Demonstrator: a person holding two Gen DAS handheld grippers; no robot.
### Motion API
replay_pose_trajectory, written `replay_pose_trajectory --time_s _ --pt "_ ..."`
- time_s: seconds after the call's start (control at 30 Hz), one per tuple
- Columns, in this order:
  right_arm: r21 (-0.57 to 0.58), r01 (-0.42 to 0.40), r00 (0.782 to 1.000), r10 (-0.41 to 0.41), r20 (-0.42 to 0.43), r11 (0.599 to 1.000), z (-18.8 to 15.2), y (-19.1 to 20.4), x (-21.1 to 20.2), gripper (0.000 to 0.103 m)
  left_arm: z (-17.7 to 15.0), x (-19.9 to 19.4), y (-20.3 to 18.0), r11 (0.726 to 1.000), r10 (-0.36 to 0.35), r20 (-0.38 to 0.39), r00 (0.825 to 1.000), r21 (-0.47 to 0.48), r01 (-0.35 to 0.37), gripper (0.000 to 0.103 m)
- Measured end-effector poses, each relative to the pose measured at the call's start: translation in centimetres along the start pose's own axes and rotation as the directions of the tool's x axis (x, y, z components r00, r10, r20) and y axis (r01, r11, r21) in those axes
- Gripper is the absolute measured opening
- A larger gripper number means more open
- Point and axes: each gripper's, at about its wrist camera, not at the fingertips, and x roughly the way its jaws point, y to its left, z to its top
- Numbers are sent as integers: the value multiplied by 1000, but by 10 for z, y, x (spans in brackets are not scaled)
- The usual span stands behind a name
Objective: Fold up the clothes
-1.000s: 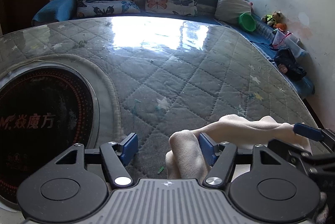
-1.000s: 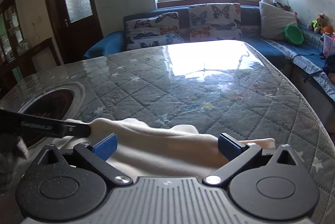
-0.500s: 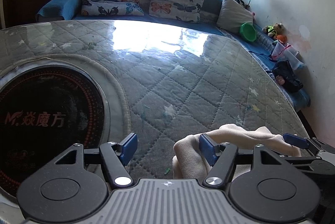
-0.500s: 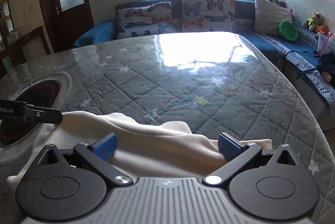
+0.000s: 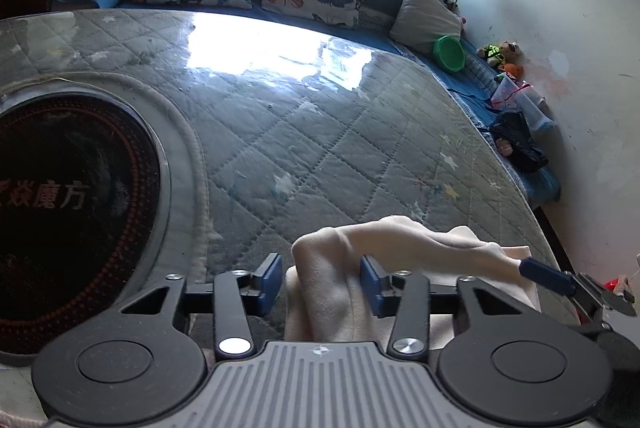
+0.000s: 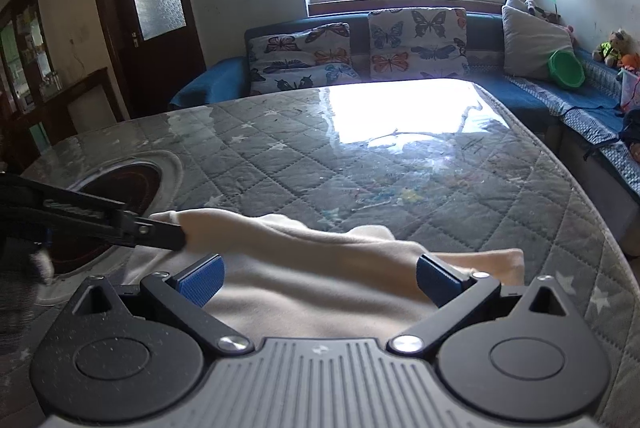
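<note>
A cream garment (image 5: 400, 248) lies bunched at the near edge of the quilted table (image 5: 320, 131). My left gripper (image 5: 320, 284) straddles its left end, jaws partly closed around a fold, with the cloth between the blue pads and small gaps showing on each side. In the right wrist view the garment (image 6: 320, 268) spreads under my right gripper (image 6: 318, 278), whose jaws stand wide open over it. The left gripper's finger (image 6: 120, 224) reaches the garment's left end there. One right finger (image 5: 548, 276) shows at the garment's right end.
A round black cooktop inset (image 5: 60, 211) sits in the table at the left. A blue sofa with butterfly cushions (image 6: 360, 47) runs behind the table and along the right wall. A green bowl (image 6: 566, 69) and toys lie on it.
The left gripper's jaws have narrowed around the garment's left fold. Both grippers have shifted slightly forward over the cloth. The right jaws stay wide open.
</note>
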Motion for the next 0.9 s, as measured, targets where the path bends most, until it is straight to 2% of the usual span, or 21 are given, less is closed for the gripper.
replay_pose_trajectory --time_s 0.17,0.43,0.6,0.73,0.8,0.9 --pt "-28 -33 999 33 -10 999 -10 6 -5 103 -2 3 0 1000 20 5 1000 2 -20 44" --pt "-159 -76 997 72 -30 984 -28 44 -2 103 -3 1 -1 999 36 16 999 19 -37 44" --pt "-301 -81 997 75 -29 950 -47 73 -9 103 -3 3 1 999 42 18 999 8 -43 45" --pt "-396 -89 996 85 -26 914 -62 92 -17 103 -4 4 1 998 66 28 997 15 -66 52" --pt "-430 -101 995 100 -26 897 -65 98 -22 103 -4 2 2 998 65 27 998 12 -66 52" --pt "-407 -132 991 136 -21 904 -63 96 -28 103 -4 -4 0 998 66 38 997 19 -67 52"
